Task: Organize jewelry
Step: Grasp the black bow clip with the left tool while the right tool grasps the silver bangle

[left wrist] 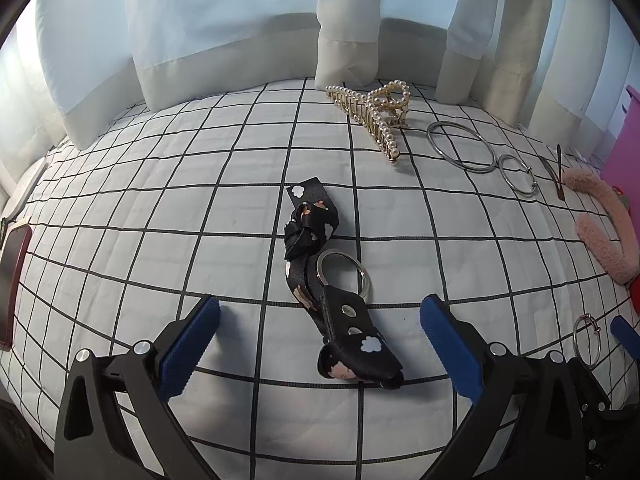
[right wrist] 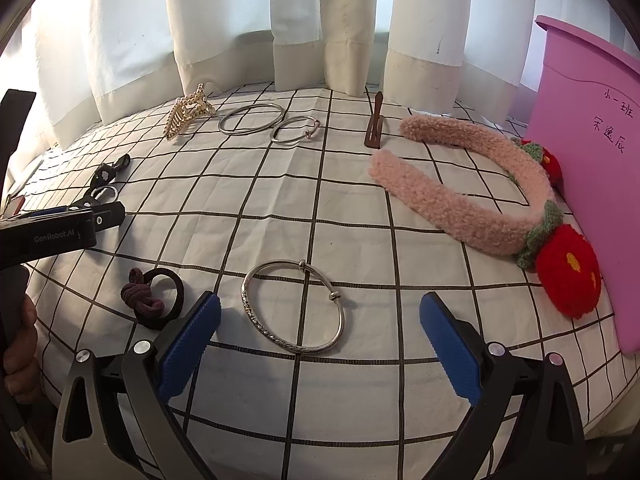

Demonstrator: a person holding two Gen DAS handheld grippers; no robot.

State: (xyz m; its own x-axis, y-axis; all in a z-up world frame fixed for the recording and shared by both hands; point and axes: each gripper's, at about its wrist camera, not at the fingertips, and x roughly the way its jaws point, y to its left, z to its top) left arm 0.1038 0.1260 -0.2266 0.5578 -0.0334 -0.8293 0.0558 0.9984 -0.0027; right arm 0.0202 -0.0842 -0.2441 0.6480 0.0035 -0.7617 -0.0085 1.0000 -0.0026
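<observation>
A: Silver metal, the bangle [right wrist: 295, 309] lies flat on the checked cloth [right wrist: 360, 208], in the gap between the blue pads of the right tongs [right wrist: 320, 344], touching neither pad. Those tongs are released, spread wide.

B: And the left tongs [left wrist: 320, 344]?

A: Released as well, wide apart. A black flowered strap [left wrist: 332, 292] with a key ring [left wrist: 344, 276] lies on the cloth between their pads, untouched.

B: What sits near the bangle?

A: Just to its left, a dark hair tie [right wrist: 154, 296] with a knotted maroon piece. Farther left in the right view, the left tongs come in from the edge, with a person's hand [right wrist: 20, 344] on the handle below.

B: Toward the back?

A: A pearl hair claw [right wrist: 188, 114] near the white curtain [right wrist: 224, 20], then a large silver ring [right wrist: 251, 119] touching a smaller bracelet [right wrist: 295, 130]. A brown hair clip [right wrist: 375, 124] lies to their right, apart from them.

B: On the right side?

A: A fuzzy pink headband [right wrist: 472, 188] with red knitted flowers [right wrist: 568, 276], its curved end against a pink board [right wrist: 588, 152] with handwriting on it.
</observation>
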